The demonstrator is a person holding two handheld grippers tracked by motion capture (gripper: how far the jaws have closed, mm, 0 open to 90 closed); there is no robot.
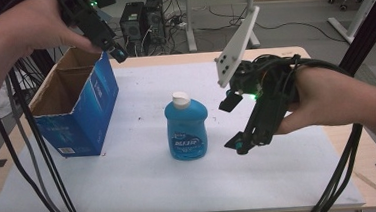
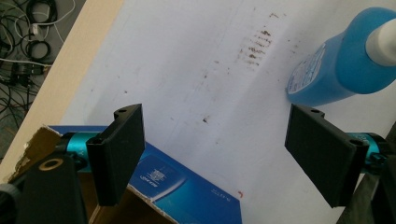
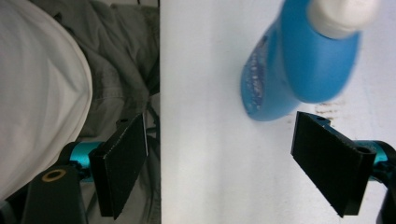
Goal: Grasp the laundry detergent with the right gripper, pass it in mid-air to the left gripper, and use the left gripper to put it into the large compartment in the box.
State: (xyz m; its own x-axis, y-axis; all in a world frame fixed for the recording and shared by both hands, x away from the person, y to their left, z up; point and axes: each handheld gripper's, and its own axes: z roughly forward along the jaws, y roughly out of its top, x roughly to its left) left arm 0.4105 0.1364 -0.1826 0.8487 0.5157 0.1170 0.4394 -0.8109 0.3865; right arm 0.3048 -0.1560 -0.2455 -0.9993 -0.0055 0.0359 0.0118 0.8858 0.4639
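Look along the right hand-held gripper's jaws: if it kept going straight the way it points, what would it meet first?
Probably the white table surface. The right hand-held gripper is open, and the blue bottle sits off toward one jaw, not squarely between them, though depth is hard to judge.

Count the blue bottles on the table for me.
1: the blue bottle stands upright mid-table, right of the open box. The box's inside is partly hidden.

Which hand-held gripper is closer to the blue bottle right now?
The right hand-held gripper is closer: it hovers open just beside the blue bottle, on its right, not touching. The left hand-held gripper is open too, held farther back over the cardboard box.
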